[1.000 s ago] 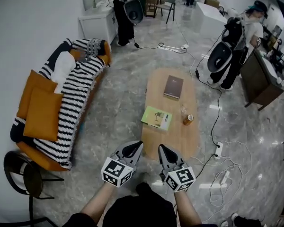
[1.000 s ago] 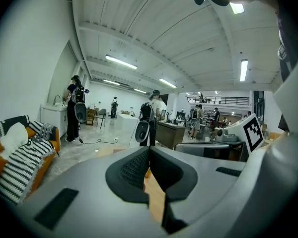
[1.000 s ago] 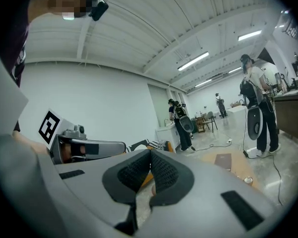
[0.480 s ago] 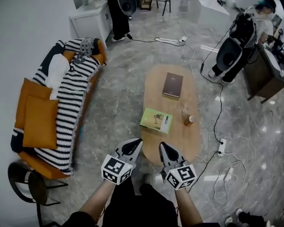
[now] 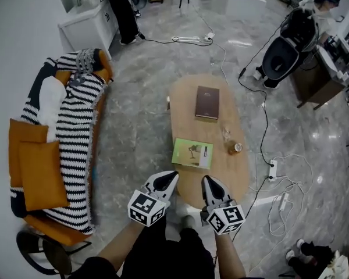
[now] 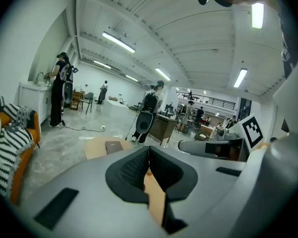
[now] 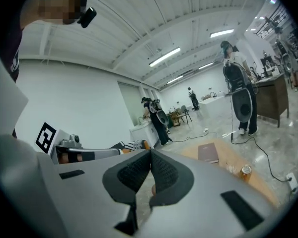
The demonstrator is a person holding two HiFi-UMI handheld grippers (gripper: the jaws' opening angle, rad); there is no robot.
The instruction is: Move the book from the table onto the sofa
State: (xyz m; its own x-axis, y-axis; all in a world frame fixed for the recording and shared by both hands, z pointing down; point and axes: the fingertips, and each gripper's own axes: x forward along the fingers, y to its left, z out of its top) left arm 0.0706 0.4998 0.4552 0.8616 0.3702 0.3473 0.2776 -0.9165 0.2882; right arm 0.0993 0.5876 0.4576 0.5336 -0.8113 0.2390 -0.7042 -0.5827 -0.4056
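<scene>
Brown book (image 5: 207,102) and green book (image 5: 192,153) on the tabletop (image 5: 183,121).
Left claw (image 5: 172,175) and right claw (image 5: 207,180) both clenched, empty.

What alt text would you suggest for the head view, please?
From above, the left gripper and right gripper, both shut, hover at the near end of an oval table holding a brown book, a green book and a can. A sofa stands at left.

Ceiling strip lights (image 6: 118,42) lit the room brightly and evenly, leaving only soft shadows and pale glare on the polished floor (image 5: 314,138). Both gripper views bent straight lines hard and went black at the corners. The left gripper (image 6: 149,151) and right gripper (image 7: 150,155) looked soft close to the lens.
</scene>
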